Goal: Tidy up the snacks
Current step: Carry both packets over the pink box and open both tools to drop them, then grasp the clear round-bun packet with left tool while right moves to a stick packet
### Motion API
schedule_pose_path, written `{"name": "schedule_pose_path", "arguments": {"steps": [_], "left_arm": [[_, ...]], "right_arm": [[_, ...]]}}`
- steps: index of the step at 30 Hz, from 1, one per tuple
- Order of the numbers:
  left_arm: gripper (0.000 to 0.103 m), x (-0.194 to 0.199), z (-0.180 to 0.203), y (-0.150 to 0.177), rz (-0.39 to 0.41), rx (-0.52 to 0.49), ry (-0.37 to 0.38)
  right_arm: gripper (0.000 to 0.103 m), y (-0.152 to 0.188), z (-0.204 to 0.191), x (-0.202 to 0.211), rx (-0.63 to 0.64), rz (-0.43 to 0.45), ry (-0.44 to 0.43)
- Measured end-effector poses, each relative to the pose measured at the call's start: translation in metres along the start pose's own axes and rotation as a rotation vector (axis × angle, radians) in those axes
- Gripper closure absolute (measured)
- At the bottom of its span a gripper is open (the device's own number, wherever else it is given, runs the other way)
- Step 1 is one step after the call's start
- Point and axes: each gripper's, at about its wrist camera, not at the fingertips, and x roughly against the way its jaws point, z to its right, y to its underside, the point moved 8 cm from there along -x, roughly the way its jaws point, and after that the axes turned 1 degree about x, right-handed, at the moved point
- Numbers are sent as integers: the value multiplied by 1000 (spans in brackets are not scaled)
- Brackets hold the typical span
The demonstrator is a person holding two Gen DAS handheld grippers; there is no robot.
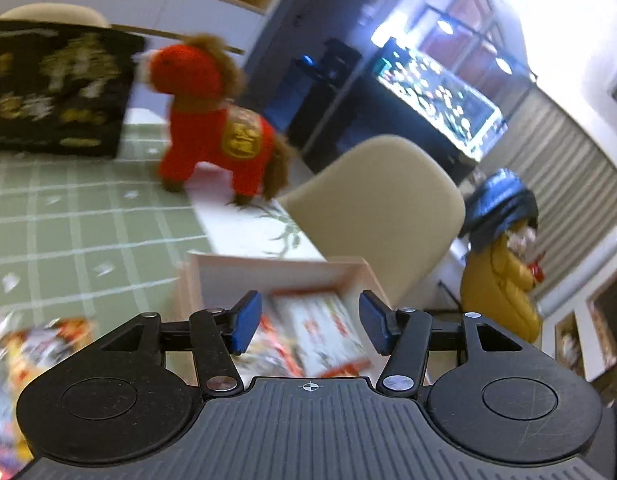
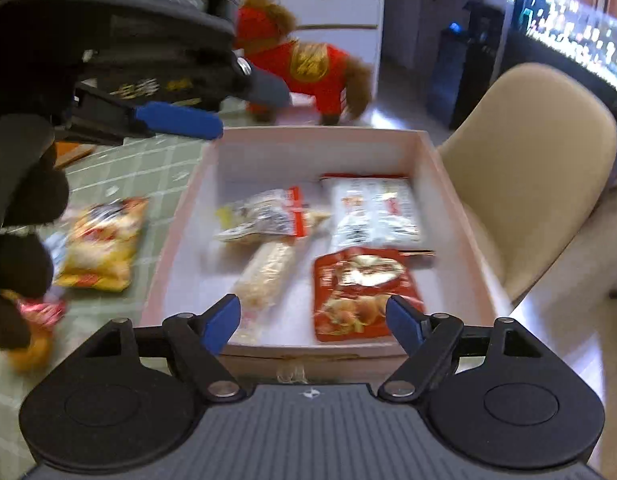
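Left wrist view looks across a green checked tablecloth (image 1: 88, 216) toward a red plush horse (image 1: 216, 128) standing at the far table edge, with a black box with gold print (image 1: 56, 88) to its left. This view alone shows the room beyond: a lit display cabinet (image 1: 440, 92) and a mustard-yellow figure (image 1: 500, 280) on the floor. The left gripper (image 1: 310, 324) has its blue-padded jaws spread apart and holds nothing. Just past them sits the near corner of a shallow pale pink tray (image 1: 268, 268) with blurred snack packets inside. A beige chair (image 1: 380, 208) stands behind the tray.

Right wrist view looks down into the whole tray (image 2: 448, 184), which the other view cannot show. Inside lie a clear packet with a red strip (image 2: 268, 216), a long pale cracker pack (image 2: 264, 276), a white and grey packet (image 2: 372, 212) and a red pouch (image 2: 356, 292) nearest the camera. The right gripper (image 2: 312, 322) hovers at the tray's near rim, jaws released and empty. On the cloth left of the tray lies a yellow snack bag (image 2: 104, 244), with a small red wrapper (image 2: 44, 312) nearer. The left gripper (image 2: 212, 108) enters from the upper left, partly blocking the horse (image 2: 308, 68).
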Motion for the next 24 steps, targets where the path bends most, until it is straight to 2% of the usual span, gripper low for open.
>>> {"name": "schedule_pose_path", "arguments": {"steps": [3,6,8,10,12,15,17,20,21,24], "left_arm": [[43,41,-28,12,42,1,-65],[43,75,-73,18,72,35,-182],[43,90,-102,28,35,74,-226],[43,97,-117,42,-19,67,-251],[43,95,-121,63,-97,30,-259],[43,89,-111,89,-151,-13,-211],[44,92,-105,95,-145,-39,-188],[45,108,-113,93,-90,-48,-223],[49,113,-121,95,-85,-52,-241],[73,122,-136,107,-120,-63,-230]], "right_arm": [[23,18,-3,18,-37,-2,9],[22,28,-12,49,-76,62,27],[19,28,-22,60,-92,89,18],[18,35,-37,69,-103,77,-15],[19,43,-56,68,-96,43,-41],[18,50,-80,55,-71,-16,-54],[18,53,-100,47,-37,-42,-65],[18,50,-126,37,16,-54,-62],[18,47,-132,33,29,-59,-63],[18,41,-151,11,63,-81,-55]]}}
